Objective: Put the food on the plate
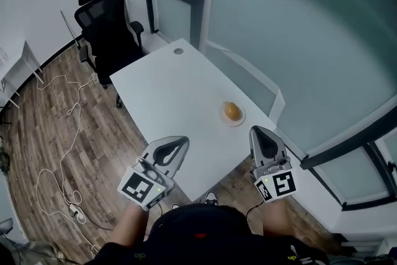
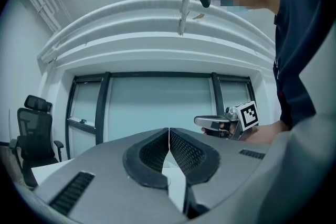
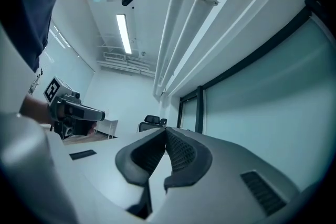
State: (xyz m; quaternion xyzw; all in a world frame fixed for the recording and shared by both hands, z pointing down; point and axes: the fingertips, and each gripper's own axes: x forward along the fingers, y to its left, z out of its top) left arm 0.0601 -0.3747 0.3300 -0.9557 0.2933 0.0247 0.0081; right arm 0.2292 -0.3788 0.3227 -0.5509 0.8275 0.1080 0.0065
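An orange-brown piece of food (image 1: 231, 110) lies on a small white plate (image 1: 238, 121) near the right edge of the white table (image 1: 173, 108). Both grippers hang raised near the person's body, well short of the plate. The left gripper (image 1: 181, 142) is shut with nothing between its jaws; its own view shows the tips (image 2: 168, 130) meeting. The right gripper (image 1: 258, 130) is also shut and empty, its tips (image 3: 166, 129) pressed together. Each gripper shows in the other's view: the right gripper (image 2: 220, 123) and the left gripper (image 3: 73, 111).
A black office chair (image 1: 108, 31) stands at the table's far left corner. Frosted glass partitions (image 1: 291, 28) run along the right side. White cables (image 1: 62, 152) trail over the wooden floor on the left. A round cable port (image 1: 178, 51) sits at the table's far end.
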